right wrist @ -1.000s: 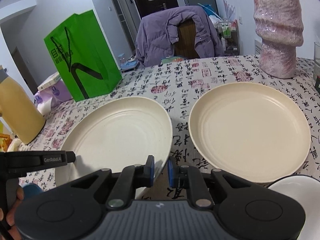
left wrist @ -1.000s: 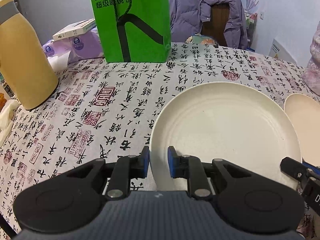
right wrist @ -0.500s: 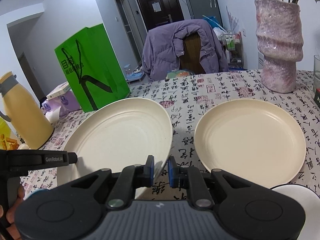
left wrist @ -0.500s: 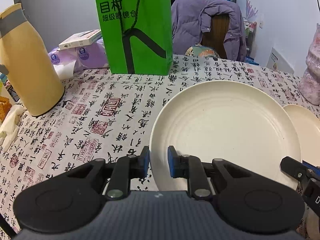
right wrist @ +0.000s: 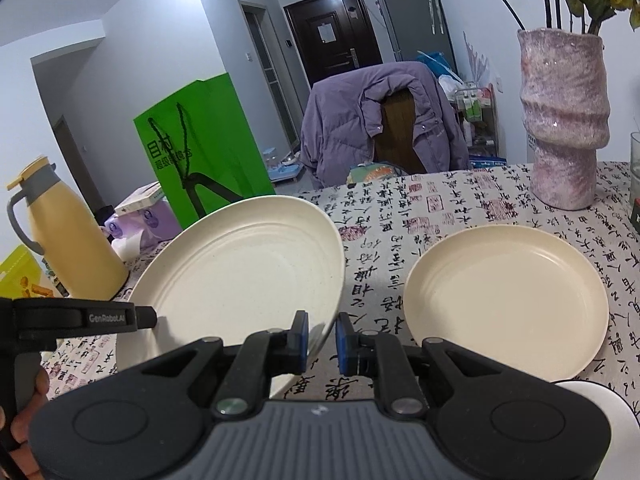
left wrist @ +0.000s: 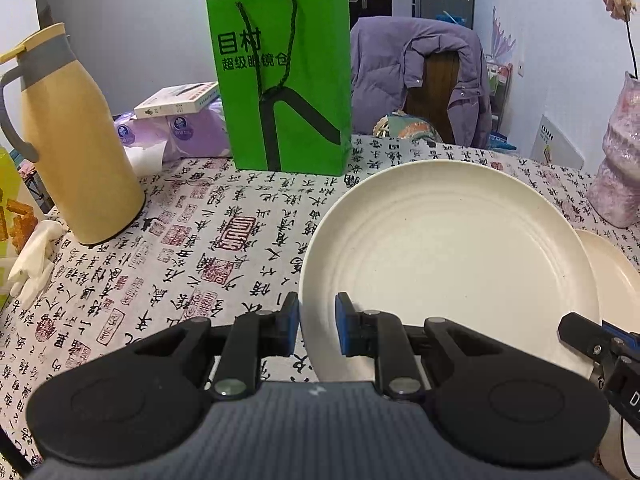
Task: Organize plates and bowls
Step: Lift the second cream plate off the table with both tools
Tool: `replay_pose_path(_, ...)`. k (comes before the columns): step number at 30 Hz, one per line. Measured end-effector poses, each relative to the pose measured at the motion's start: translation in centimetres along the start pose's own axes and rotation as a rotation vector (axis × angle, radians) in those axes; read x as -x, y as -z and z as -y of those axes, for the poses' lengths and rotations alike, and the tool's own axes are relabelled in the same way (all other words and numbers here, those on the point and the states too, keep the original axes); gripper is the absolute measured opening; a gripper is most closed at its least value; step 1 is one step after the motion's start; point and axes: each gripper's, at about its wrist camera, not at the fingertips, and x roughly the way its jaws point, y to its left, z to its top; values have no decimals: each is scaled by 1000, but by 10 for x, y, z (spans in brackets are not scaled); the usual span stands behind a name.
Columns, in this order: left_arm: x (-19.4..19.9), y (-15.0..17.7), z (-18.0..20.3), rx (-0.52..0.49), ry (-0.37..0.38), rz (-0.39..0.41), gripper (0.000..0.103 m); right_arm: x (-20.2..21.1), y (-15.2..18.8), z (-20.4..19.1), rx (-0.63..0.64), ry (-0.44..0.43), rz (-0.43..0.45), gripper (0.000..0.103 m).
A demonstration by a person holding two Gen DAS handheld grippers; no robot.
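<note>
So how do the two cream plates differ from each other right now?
The ridged plate is lifted and tilted, held at its near rim by both the left tool and the right tool; the smooth plate lies flat on the tablecloth, untouched. The ridged plate shows concentric rings and looks paler; the smooth one looks plain and more yellowish. Both are round and empty.

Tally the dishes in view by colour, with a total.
Cream plates: 2, the held plate and the plate on the table
White dishes: 1, a white dish at the frame edge, only partly seen
Total: 3
</note>
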Motion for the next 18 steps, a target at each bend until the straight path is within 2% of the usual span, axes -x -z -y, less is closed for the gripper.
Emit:
replay_pose_path(14,28,4,-18,41,23,40,19,24,-3,-14,27,-31,59,14)
replay_pose_path(18,37,7,-23,46,22,72,19,28,-2,-20,38,-39,72,14)
